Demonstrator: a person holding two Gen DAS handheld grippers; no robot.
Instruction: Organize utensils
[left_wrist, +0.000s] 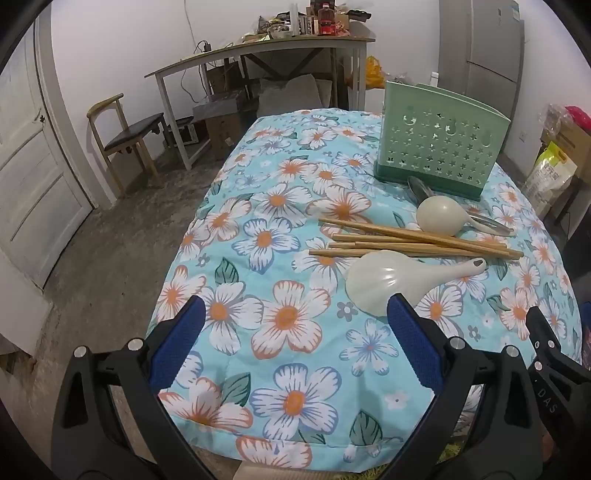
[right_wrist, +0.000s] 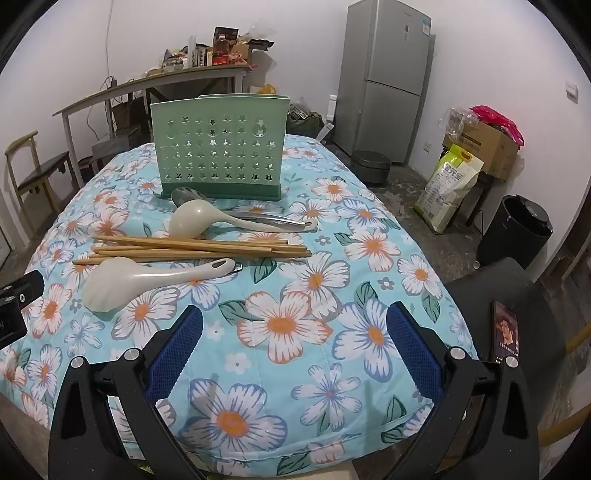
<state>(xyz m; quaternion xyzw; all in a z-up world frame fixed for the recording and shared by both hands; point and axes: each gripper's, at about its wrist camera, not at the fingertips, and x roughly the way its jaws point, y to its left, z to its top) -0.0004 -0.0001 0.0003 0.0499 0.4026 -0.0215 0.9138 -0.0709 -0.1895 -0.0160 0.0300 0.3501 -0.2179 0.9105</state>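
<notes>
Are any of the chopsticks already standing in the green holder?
No, the chopsticks all lie flat on the flowered cloth in front of the green holder, between the two pale spoons.

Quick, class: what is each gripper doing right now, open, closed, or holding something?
Left gripper: open, holding nothing.
Right gripper: open, holding nothing.

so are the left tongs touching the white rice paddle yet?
Apart. In the right wrist view the left tongs sit left of the white rice paddle, floral cloth showing between them. Both tongs open, empty.
</notes>
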